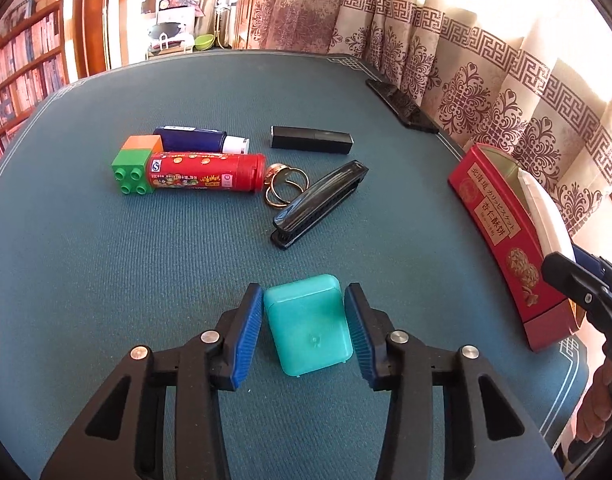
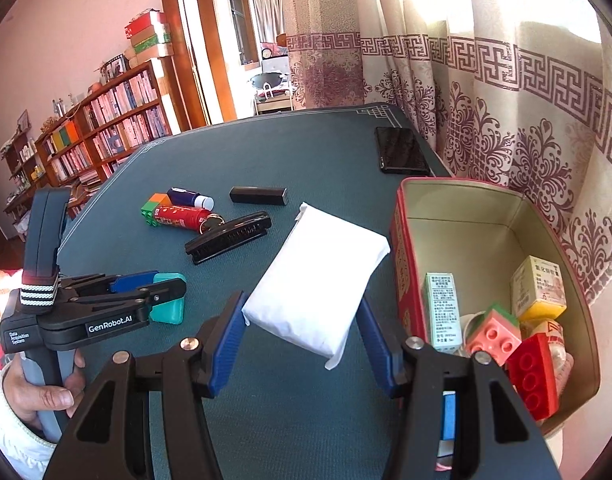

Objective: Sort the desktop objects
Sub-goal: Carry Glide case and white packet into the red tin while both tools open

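My left gripper point(image 1: 305, 326) is open around a teal plastic case point(image 1: 308, 325) that lies on the blue-green table mat; its pads stand just off the case's sides. The case also shows in the right wrist view point(image 2: 168, 308). My right gripper point(image 2: 300, 330) holds a white tissue pack point(image 2: 318, 274) between its pads, lifted above the mat beside the red tin point(image 2: 406, 256). The tin holds several blocks and small boxes. A red tube point(image 1: 206, 176), green block point(image 1: 132, 176), orange block point(image 1: 143, 145), blue bottle point(image 1: 194, 139), black bar point(image 1: 311, 139), rings point(image 1: 280, 186) and black comb point(image 1: 320, 200) lie further back.
A black phone point(image 2: 402, 150) lies at the table's far right edge by the curtain. The red tin point(image 1: 502, 232) stands at the right edge. A bookshelf point(image 2: 106, 128) is beyond the table on the left.
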The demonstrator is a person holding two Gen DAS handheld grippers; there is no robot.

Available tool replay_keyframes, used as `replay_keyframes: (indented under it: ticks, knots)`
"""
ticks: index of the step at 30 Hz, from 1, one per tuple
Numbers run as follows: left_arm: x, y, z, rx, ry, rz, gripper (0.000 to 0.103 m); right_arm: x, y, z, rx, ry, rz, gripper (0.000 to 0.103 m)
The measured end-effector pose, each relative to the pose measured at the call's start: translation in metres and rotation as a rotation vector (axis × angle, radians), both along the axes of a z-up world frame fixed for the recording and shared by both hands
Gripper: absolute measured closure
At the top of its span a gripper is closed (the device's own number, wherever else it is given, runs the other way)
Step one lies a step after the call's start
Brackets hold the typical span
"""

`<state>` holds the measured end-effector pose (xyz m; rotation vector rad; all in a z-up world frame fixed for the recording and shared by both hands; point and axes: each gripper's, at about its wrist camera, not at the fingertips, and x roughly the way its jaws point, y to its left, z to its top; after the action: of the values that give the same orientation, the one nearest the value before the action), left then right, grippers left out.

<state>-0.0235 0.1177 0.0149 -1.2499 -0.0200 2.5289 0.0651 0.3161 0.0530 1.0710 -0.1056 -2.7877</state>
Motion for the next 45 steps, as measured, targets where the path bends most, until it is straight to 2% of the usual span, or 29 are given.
replay_keyframes:
  ticks: [10,21,30,37,45]
  knots:
    - [0.015,0.011,0.006,0.012,0.060,-0.019,0.059,0.006,0.023,0.009,-0.010,0.031,-0.065,0.043]
    - [0.027,0.042,0.027,0.030,0.110,-0.080,0.059,0.018,0.072,0.005,0.021,0.032,-0.195,0.043]
    - [0.036,0.097,0.051,0.041,0.128,-0.194,0.059,0.027,0.107,-0.006,0.019,0.000,-0.240,0.043]
    - [0.036,0.150,0.065,0.068,0.121,-0.302,0.059,0.030,0.117,-0.013,0.016,-0.019,-0.246,0.043]
    - [0.036,0.202,0.069,0.081,0.116,-0.393,0.059,0.029,0.121,-0.018,0.006,-0.025,-0.245,0.043]
